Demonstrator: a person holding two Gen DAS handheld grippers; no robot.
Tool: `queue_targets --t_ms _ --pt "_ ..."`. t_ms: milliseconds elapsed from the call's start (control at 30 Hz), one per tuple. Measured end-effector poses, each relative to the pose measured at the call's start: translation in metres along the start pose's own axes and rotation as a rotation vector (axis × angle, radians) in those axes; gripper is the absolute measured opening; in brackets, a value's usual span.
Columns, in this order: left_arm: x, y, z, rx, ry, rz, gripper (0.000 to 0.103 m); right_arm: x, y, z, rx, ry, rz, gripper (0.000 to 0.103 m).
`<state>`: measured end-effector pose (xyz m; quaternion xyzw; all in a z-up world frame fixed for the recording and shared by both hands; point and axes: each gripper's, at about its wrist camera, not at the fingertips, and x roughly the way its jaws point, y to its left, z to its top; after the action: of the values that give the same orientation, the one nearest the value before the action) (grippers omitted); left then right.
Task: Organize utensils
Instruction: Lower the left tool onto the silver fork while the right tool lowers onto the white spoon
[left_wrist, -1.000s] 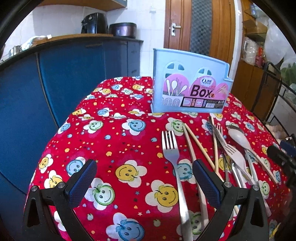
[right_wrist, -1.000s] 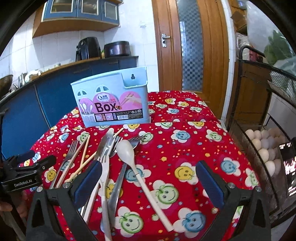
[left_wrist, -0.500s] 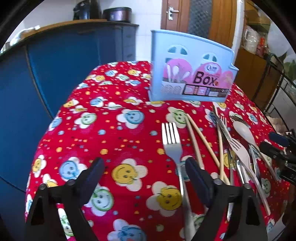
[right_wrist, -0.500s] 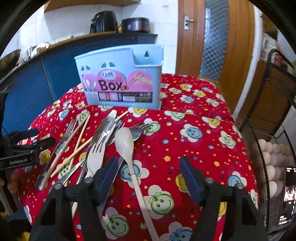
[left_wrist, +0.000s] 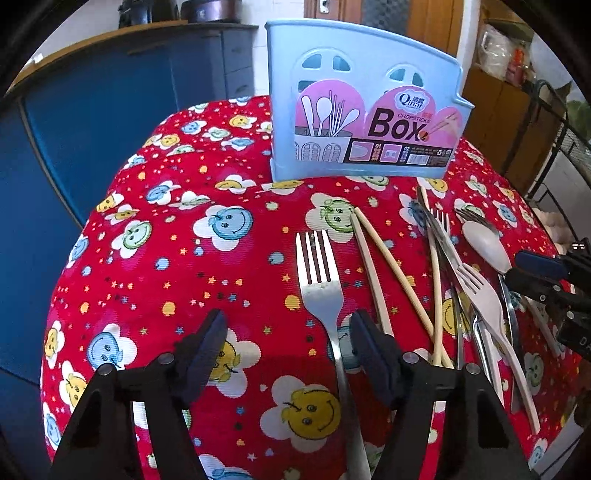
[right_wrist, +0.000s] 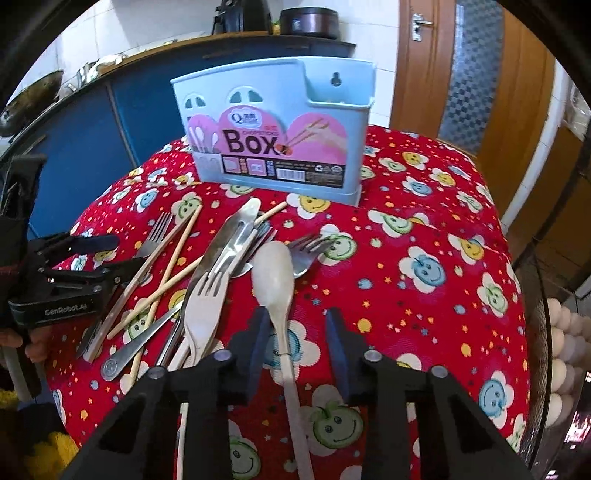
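- The right hand-held gripper (right_wrist: 295, 334) sits low over the bench (right_wrist: 443, 280) with its jaws partly open, one on each side of the handle of the pale spoon (right_wrist: 275, 280); neither pad looks to touch it yet, so it holds nothing.
- That spoon lies lengthwise along the gripper's own line: bowl pointing away toward the blue chopsticks box (right_wrist: 273, 136), handle running back between the fingers toward the holder. A straight squeeze across the handle looks like all the next move needs.
- The left hand-held gripper (left_wrist: 288, 345) is also part open and empty. The steel fork (left_wrist: 321, 291) lies just inside its right finger, tines toward the box, handle running back under the gripper.
- Each tool has its own piece nearest: right for the spoon, left for the fork.
- The remaining cutlery, chopsticks (left_wrist: 384, 266) and a pale plastic fork (right_wrist: 203, 306) among it, lies crossed in a loose heap between the two, all still on the cloth, none seen in the box.
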<state>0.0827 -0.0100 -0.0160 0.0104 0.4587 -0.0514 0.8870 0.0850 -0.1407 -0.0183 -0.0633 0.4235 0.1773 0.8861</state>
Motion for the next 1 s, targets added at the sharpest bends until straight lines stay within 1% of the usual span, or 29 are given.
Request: queue_targets --t_ms 67,167,233,267,333,433,500,567,600,767,867,1000 --pt "0.002 0.001 0.003 -0.011 0.013 -0.001 0.07 0.001 0.0 0.003 -0.007 0.014 0.021 0.031" --pt "0.001 -0.001 0.005 -0.01 0.032 0.002 0.063 0.001 -0.001 0.002 -0.016 0.036 0.072 0.031" --pt "0.0 -0.005 0.005 -0.001 0.041 -0.002 0.05 0.001 -0.001 0.001 -0.028 0.041 0.083 0.031" --pt "0.0 -0.008 0.005 0.002 0.046 -0.004 0.047 0.002 -0.001 0.002 -0.036 0.043 0.088 0.031" --pt "-0.001 -0.013 0.005 0.013 0.057 -0.011 0.031 0.003 -0.001 0.003 -0.043 0.046 0.102 0.03" --pt "-0.001 -0.017 0.006 0.03 0.077 -0.012 0.022 0.007 -0.004 0.005 -0.042 0.056 0.144 0.027" --pt "0.0 -0.019 0.007 0.039 0.087 -0.013 0.02 0.009 -0.006 0.006 -0.037 0.063 0.175 0.025" --pt "0.0 -0.018 0.01 0.035 0.103 -0.032 0.015 0.013 -0.007 0.008 -0.026 0.071 0.21 0.017" --pt "0.001 -0.018 0.01 0.028 0.108 -0.046 0.011 0.015 -0.008 0.009 -0.015 0.077 0.226 0.017" --pt "0.0 -0.012 0.011 -0.005 0.099 -0.086 0.009 0.011 -0.006 0.009 -0.011 0.056 0.221 0.016" --pt "-0.004 -0.005 0.009 -0.049 0.082 -0.121 0.008 0.003 -0.007 0.006 0.015 0.033 0.217 0.016" --pt "-0.014 0.0 0.007 -0.076 0.039 -0.15 0.007 -0.01 -0.009 0.004 0.06 -0.015 0.23 0.016"
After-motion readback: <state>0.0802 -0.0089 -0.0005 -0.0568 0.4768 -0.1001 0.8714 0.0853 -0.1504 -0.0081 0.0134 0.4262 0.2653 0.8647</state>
